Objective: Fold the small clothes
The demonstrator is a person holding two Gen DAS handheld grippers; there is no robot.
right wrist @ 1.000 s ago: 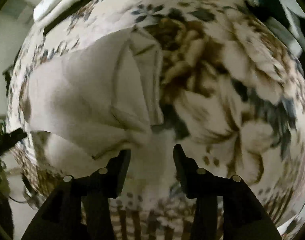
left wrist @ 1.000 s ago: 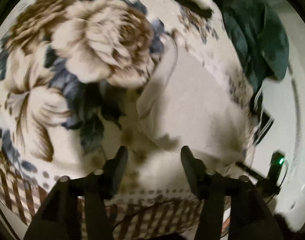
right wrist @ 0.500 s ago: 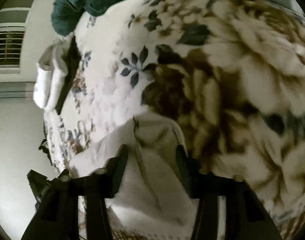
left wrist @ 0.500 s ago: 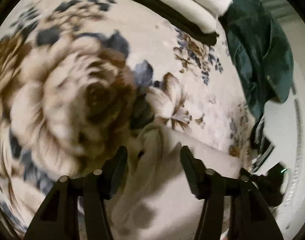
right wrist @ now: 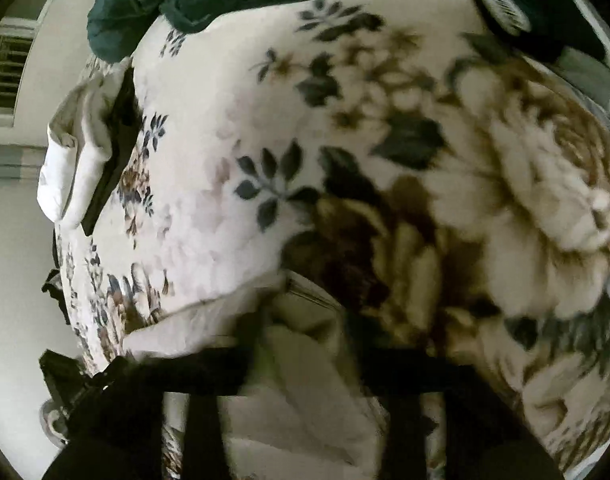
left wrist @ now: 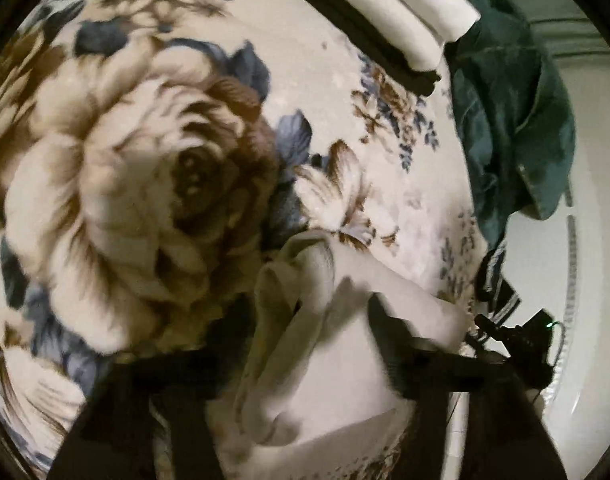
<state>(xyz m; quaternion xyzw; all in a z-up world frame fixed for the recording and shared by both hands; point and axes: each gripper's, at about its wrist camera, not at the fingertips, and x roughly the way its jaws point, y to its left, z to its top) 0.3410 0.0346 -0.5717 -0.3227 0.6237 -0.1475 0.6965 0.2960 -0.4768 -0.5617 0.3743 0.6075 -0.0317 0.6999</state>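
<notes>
A small cream-white garment lies on the floral blanket, partly folded with a bunched edge. My left gripper is open, low over the garment, its fingers straddling the bunched edge. In the right wrist view the same garment lies under my right gripper, which is open, with its fingers either side of a raised fold. Neither gripper holds cloth. Both views are blurred by motion.
A stack of folded white and black clothes lies at the blanket's far edge; it also shows in the right wrist view. A dark green cloth is heaped beyond it. A black device with a green light sits off the bed's edge.
Both grippers moved forward and down over the garment, from its near edge towards its far bunched edge. Both stayed open. The garment has not visibly shifted.
</notes>
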